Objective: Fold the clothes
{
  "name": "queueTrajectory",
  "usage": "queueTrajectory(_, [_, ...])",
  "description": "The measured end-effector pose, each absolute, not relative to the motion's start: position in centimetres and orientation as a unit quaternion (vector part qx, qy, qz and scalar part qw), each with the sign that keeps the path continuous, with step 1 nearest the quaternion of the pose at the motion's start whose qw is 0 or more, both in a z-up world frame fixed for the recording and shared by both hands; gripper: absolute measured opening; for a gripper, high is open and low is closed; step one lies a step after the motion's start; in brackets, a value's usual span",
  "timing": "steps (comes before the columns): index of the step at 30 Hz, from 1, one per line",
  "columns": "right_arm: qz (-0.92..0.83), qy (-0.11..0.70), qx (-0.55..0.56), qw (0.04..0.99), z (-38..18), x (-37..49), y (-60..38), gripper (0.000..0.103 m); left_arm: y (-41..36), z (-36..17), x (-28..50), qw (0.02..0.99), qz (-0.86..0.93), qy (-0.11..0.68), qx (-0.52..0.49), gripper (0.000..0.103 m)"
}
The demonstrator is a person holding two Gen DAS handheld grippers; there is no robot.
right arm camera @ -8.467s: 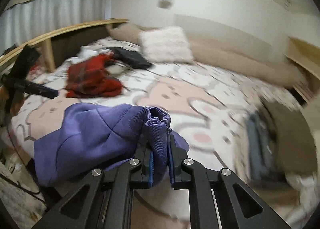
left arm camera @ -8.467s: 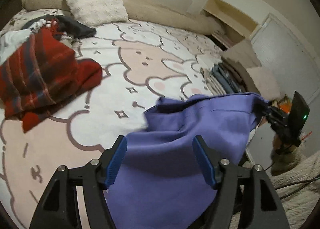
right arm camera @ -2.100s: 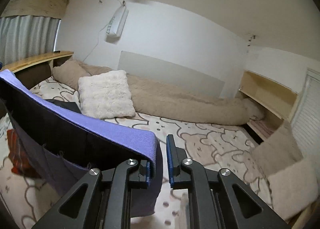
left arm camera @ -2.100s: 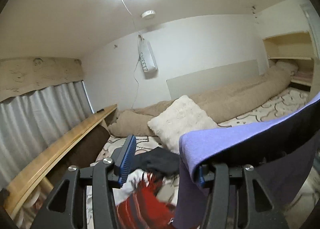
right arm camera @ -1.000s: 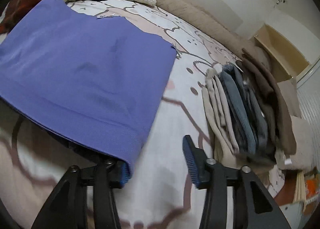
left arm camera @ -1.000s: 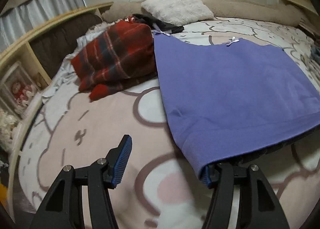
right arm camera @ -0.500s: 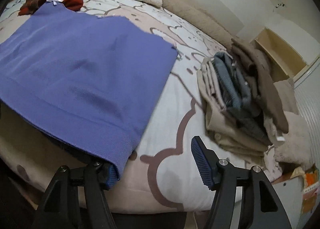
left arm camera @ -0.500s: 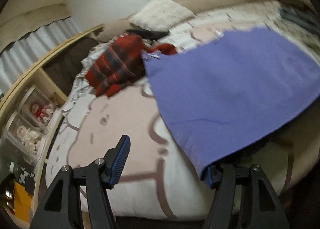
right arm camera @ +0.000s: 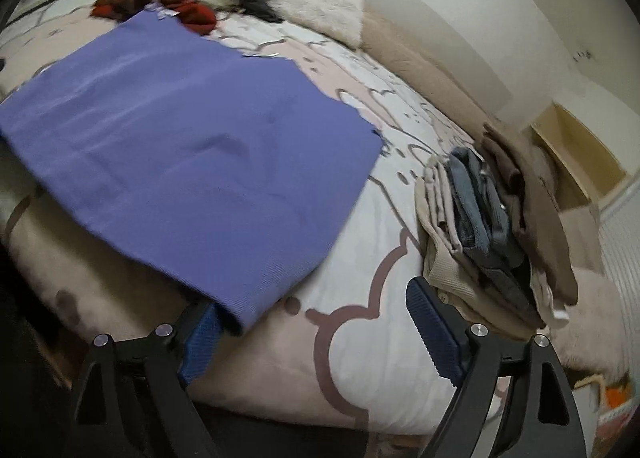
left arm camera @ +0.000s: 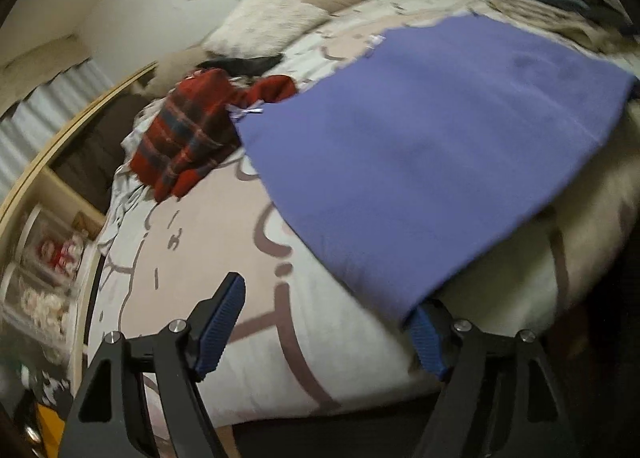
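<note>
A big purple cloth garment (left arm camera: pixel 432 145) lies flat and smooth on the bed with the pink and white bear sheet (left arm camera: pixel 192 250). It looks like a wide rectangle with a ribbed band along its near edge, and that edge hangs a little over the side of the bed. Tiny pale bows sit at its far corners.

The left gripper (left arm camera: pixel 324 322) is opening its fingers, and the near left corner of the purple garment drapes over one blue finger. The right gripper (right arm camera: pixel 316 322) is opening its fingers too, and the near right corner rests on one finger. No finger squeezes it.

A red checked cloth (left arm camera: pixel 188 137) lies bunched just beside the purple garment's far left corner. A stack of folded clothes (right arm camera: pixel 492 225) sits near its right side.
</note>
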State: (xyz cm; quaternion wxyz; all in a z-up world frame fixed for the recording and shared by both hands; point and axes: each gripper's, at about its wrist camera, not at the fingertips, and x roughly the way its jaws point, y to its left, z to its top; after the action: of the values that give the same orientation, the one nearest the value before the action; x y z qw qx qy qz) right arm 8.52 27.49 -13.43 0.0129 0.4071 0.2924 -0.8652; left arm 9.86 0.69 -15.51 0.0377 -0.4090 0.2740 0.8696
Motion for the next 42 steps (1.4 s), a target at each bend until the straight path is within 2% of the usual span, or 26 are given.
queueTrajectory(4, [-0.839, 0.297, 0.444, 0.103, -11.9, 9.7, 27.2, 0.087, 0.0, -14.9, 11.3, 0.093, 0.844, 0.28, -0.448, 0.077])
queueTrajectory(6, [-0.833, 0.293, 0.445, 0.146, -10.2, 10.2, 27.3, 0.087, -1.2, -13.0, 11.1, 0.102, 0.851, 0.247, -0.452, 0.077])
queueTrajectory(8, [-0.856, 0.251, 0.425, 0.151, -7.6, 9.3, 28.3, 0.087, -2.4, -10.9, 9.8, 0.1, 0.866, 0.195, -0.449, 0.077])
queueTrajectory(10, [-0.889, 0.153, 0.407, 0.141, -5.2, 6.9, 30.3, 0.083, -3.7, -8.6, 7.5, 0.096, 0.886, 0.13, -0.434, 0.077])
queueTrajectory(11, [-0.896, 0.111, 0.405, 0.142, -4.8, 5.7, 31.0, 0.071, -4.0, -7.8, 6.3, 0.093, 0.896, 0.103, -0.422, 0.077])
queueTrajectory(12, [-0.902, 0.07, 0.402, 0.142, -4.5, 4.5, 31.6, 0.035, -4.0, -7.4, 5.0, 0.09, 0.904, 0.083, -0.41, 0.077])
queueTrajectory(13, [-0.9, 0.047, 0.412, 0.135, -5.3, 3.0, 31.8, 0.025, -3.8, -7.2, 3.9, 0.09, 0.909, 0.071, -0.402, 0.077])
queueTrajectory(16, [-0.889, -0.005, 0.441, 0.125, -7.9, -0.6, 31.9, 0.019, -2.4, -7.9, 1.0, 0.086, 0.917, 0.045, -0.386, 0.077])
queueTrajectory(19, [-0.872, -0.021, 0.468, 0.142, -10.8, -1.8, 31.0, 0.019, -1.0, -10.3, -0.8, 0.087, 0.911, 0.028, -0.402, 0.077])
queueTrajectory(25, [-0.849, 0.004, 0.516, 0.112, -15.2, -0.5, 32.4, 0.019, -1.3, -16.4, -1.9, 0.045, 0.885, 0.085, -0.456, 0.077])
queueTrajectory(30, [-0.84, -0.089, 0.527, 0.092, -14.5, 1.2, 36.7, 0.02, -4.0, -17.0, -1.4, 0.035, 0.889, 0.042, -0.455, 0.078])
queueTrajectory(31, [-0.838, -0.111, 0.527, 0.092, -14.1, 1.5, 37.4, 0.024, -4.2, -16.4, -1.2, 0.035, 0.895, 0.033, -0.444, 0.077])
queueTrajectory(32, [-0.833, -0.134, 0.528, 0.096, -13.7, 1.8, 38.0, 0.034, -4.2, -15.4, -0.9, 0.039, 0.901, 0.024, -0.431, 0.077])
queueTrajectory(33, [-0.828, -0.157, 0.529, 0.099, -13.3, 2.0, 38.6, 0.076, -3.9, -14.3, -0.6, 0.049, 0.909, 0.017, -0.414, 0.077])
queueTrajectory(34, [-0.827, -0.17, 0.527, 0.1, -12.9, 2.3, 39.1, 0.095, -3.5, -13.1, -0.2, 0.059, 0.917, 0.014, -0.394, 0.077])
queueTrajectory(38, [-0.813, -0.187, 0.535, 0.133, -11.9, 3.0, 38.8, 0.095, 0.8, -9.5, 1.8, 0.128, 0.938, 0.049, -0.32, 0.077])
queueTrajectory(42, [-0.771, -0.242, 0.569, 0.151, -13.6, 2.9, 38.5, 0.072, 6.4, -8.6, 3.7, 0.214, 0.935, 0.067, -0.275, 0.077])
